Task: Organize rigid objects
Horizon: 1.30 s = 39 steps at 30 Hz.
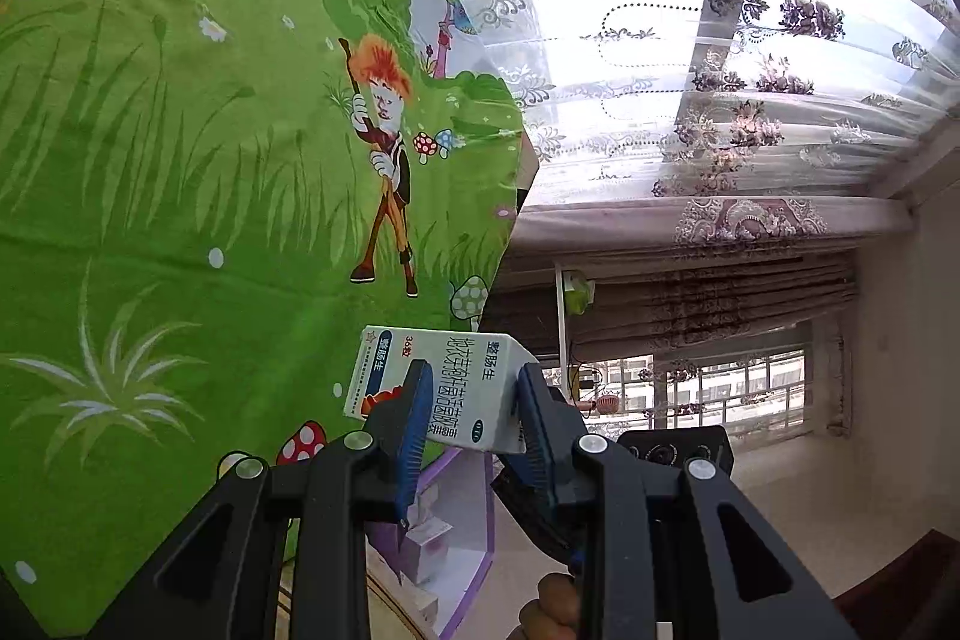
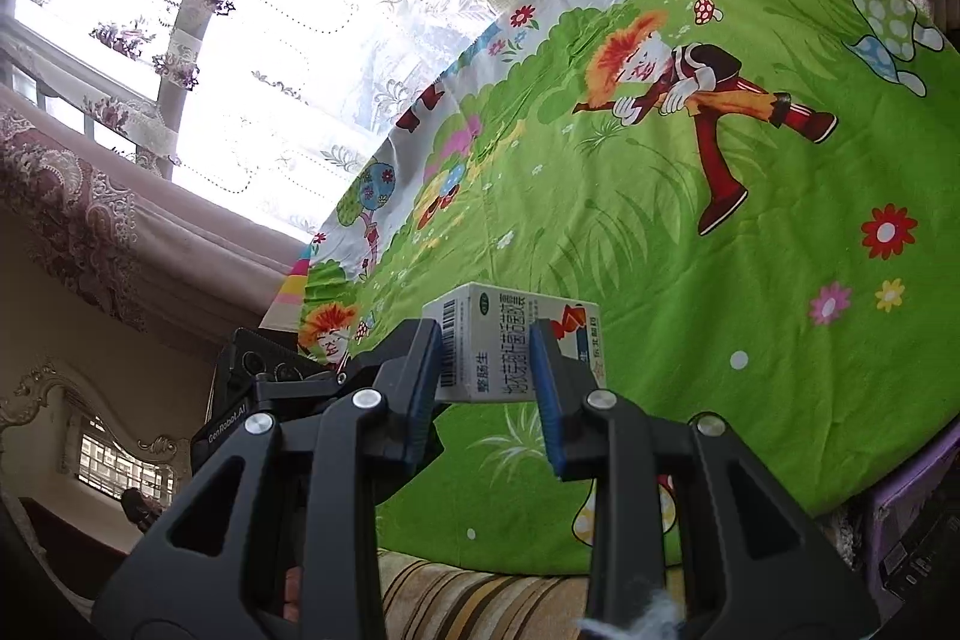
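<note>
A white and blue medicine box [image 1: 456, 382] with Chinese print is held up above the green cartoon cloth [image 1: 180, 172]. My left gripper [image 1: 474, 388] is shut on it, one blue pad on each side. In the right wrist view the same box [image 2: 510, 346] sits between the blue pads of my right gripper [image 2: 489, 358], which is shut on it too. Both grippers hold the box from opposite ends. The other gripper's black body [image 1: 678, 451] shows behind the box in the left wrist view, and also in the right wrist view [image 2: 264, 370].
A purple open box [image 1: 444, 526] with small cartons inside lies below the left gripper. A striped cushion [image 2: 480, 604] lies at the cloth's near edge. Lace curtains [image 1: 690, 40] and a window stand behind. A purple container edge [image 2: 912, 496] shows at the right.
</note>
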Tool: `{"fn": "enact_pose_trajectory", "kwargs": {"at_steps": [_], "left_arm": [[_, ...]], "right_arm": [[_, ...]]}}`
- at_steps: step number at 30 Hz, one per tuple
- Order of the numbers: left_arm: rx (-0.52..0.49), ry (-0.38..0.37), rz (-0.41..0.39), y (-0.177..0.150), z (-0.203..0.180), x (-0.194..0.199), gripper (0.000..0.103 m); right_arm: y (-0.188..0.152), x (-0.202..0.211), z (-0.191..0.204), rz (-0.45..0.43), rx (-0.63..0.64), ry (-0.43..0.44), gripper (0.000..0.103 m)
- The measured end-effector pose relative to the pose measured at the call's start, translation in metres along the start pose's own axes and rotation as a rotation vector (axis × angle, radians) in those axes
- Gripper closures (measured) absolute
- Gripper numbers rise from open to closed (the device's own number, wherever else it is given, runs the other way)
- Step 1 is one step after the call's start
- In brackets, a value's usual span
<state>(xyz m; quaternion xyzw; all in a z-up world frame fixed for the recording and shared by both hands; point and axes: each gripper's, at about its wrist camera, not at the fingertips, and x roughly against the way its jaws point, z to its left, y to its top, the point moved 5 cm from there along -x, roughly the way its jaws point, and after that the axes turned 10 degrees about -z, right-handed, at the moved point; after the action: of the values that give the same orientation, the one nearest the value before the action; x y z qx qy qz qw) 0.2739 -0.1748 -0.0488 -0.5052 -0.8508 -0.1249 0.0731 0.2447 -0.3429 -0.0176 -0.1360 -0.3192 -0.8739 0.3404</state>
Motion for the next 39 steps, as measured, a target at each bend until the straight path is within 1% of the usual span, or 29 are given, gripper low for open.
{"fn": "enact_pose_trajectory", "kwargs": {"at_steps": [6,11,14,19,21,24,25,26,27,29,31,32,33,34,36,37,38,39], "left_arm": [[-0.056,-0.014,0.106,-0.063,-0.031,-0.026,0.073],[-0.083,-0.010,0.205,-0.119,-0.044,-0.049,0.073],[-0.116,-0.002,0.256,-0.148,-0.051,-0.061,0.073],[-0.152,0.018,0.296,-0.179,-0.063,-0.076,0.073],[-0.165,0.036,0.311,-0.189,-0.065,-0.082,0.070],[-0.210,0.073,0.306,-0.195,-0.065,-0.085,0.067],[-0.214,0.083,0.303,-0.195,-0.064,-0.084,0.066],[-0.223,0.098,0.299,-0.194,-0.063,-0.083,0.065],[-0.242,0.114,0.293,-0.195,-0.063,-0.080,0.063],[-0.316,0.155,0.291,-0.201,-0.067,-0.071,0.060],[-0.395,0.194,0.292,-0.212,-0.072,-0.057,0.052],[-0.445,0.212,0.295,-0.219,-0.075,-0.051,0.046],[-0.505,0.224,0.298,-0.228,-0.079,-0.044,0.044],[-0.559,0.234,0.303,-0.237,-0.083,-0.038,0.042],[-0.661,0.266,0.317,-0.257,-0.086,-0.025,0.035],[-0.692,0.273,0.322,-0.265,-0.087,-0.019,0.034],[-0.723,0.285,0.325,-0.273,-0.087,-0.014,0.030],[-0.758,0.312,0.325,-0.281,-0.087,-0.008,0.026]], "right_arm": [[-0.006,0.076,-0.020,-0.071,-0.029,-0.042,0.068],[-0.017,0.136,-0.048,-0.112,-0.059,-0.098,0.068],[-0.023,0.166,-0.066,-0.132,-0.082,-0.122,0.068],[-0.025,0.202,-0.088,-0.161,-0.119,-0.139,0.069],[-0.026,0.215,-0.094,-0.169,-0.117,-0.147,0.068],[-0.025,0.235,-0.101,-0.195,-0.084,-0.241,0.068],[-0.026,0.241,-0.103,-0.203,-0.069,-0.269,0.065],[-0.026,0.246,-0.105,-0.213,-0.050,-0.303,0.059],[-0.028,0.252,-0.106,-0.225,-0.022,-0.355,0.054],[-0.032,0.263,-0.106,-0.249,0.053,-0.486,0.036],[-0.039,0.274,-0.105,-0.264,0.156,-0.639,0.029],[-0.042,0.279,-0.106,-0.268,0.193,-0.697,0.028],[-0.047,0.284,-0.107,-0.270,0.213,-0.738,0.028],[-0.051,0.289,-0.109,-0.268,0.220,-0.764,0.027],[-0.061,0.300,-0.112,-0.266,0.228,-0.807,0.026],[-0.066,0.306,-0.112,-0.269,0.236,-0.828,0.026],[-0.071,0.312,-0.112,-0.274,0.246,-0.848,0.026],[-0.075,0.317,-0.111,-0.277,0.257,-0.868,0.026]]}}
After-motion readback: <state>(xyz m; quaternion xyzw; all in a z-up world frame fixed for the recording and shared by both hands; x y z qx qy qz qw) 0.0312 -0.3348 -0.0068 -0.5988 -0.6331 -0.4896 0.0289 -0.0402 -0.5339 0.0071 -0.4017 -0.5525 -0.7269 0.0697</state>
